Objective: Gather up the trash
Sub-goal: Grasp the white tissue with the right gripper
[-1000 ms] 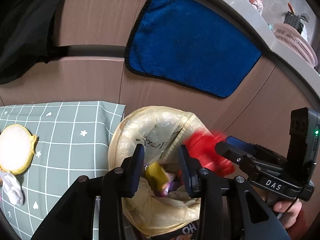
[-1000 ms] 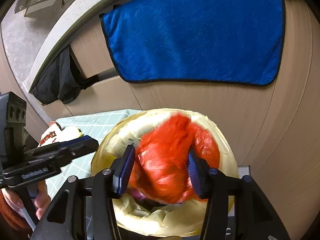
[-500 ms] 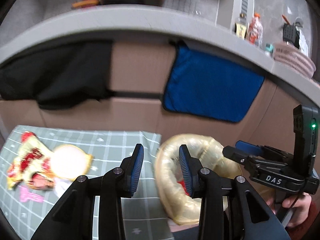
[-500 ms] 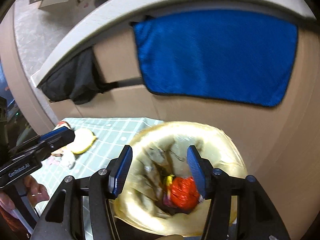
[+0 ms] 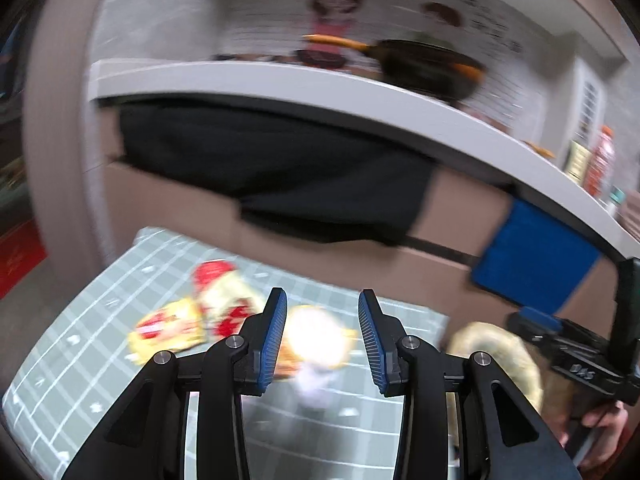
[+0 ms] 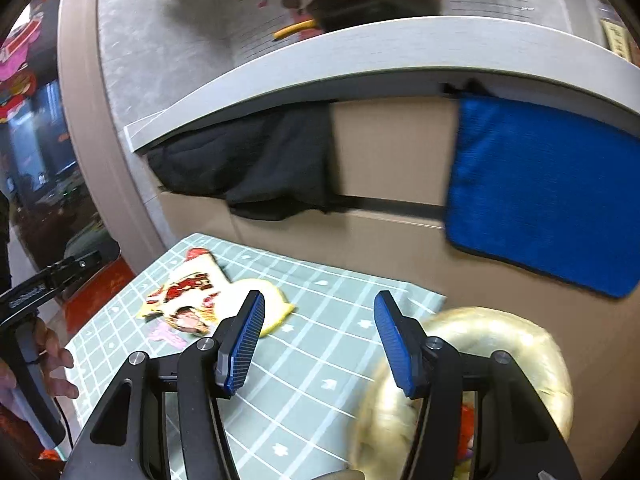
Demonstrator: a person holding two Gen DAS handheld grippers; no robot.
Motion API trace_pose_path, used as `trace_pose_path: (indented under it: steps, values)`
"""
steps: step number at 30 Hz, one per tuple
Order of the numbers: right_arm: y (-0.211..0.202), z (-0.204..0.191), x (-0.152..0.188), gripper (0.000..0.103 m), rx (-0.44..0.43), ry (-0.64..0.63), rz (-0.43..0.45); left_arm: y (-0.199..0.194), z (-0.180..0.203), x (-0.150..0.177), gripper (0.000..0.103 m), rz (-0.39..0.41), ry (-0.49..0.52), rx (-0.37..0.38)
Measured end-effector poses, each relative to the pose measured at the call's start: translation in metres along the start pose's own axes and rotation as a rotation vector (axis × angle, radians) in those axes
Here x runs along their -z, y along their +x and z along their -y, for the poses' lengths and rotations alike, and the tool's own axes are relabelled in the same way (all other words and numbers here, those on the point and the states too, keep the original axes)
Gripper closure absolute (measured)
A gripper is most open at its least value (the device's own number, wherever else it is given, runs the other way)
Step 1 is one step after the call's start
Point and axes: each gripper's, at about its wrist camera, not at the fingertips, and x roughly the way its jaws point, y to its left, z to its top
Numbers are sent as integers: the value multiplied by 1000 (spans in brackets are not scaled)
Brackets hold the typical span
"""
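Both claws apart, empty: left claw, right claw. Wrappers on checked cloth; bin beside.

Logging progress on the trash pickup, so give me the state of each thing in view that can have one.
left gripper: open, empty
right gripper: open, empty
trash bag: mouth open, red trash inside
snack wrappers: lying flat on the tablecloth, uncollected
round yellow lid: flat on the tablecloth
blue towel: hanging on the cabinet front
black cloth: hanging under the counter
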Motion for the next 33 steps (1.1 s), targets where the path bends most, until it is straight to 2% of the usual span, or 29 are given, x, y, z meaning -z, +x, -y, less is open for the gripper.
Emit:
trace_pose_path:
  steps: [7,11,14,17,22,27,30,33]
  values:
    - [43,-37,-2,49,-47,-40,-55,15,-102,20,64,-52,-165,-140]
    - [64,-51,2,49,-63,-61,-93,38,-153,37,64,-113,-296,-167]
    - [76,-58,4,49,-69,-70,-117,56,-177,47,64,-147,-347,-179]
    - [88,-60,7,49,-72,-79,-140,76,-198,53,64,-182,-382,-166]
    - [106,-58,11,49,-71,-79,-172,102,-223,53,64,-208,-445,-94]
    - [120,-54,16,49,-72,-75,-200,134,-230,40,64,-238,-376,-56]
    - [126,-53,19,49,-73,-73,-215,159,-230,38,64,-313,-330,0]
    - [130,-50,20,49,-68,-67,-224,172,-231,46,64,-390,-338,39]
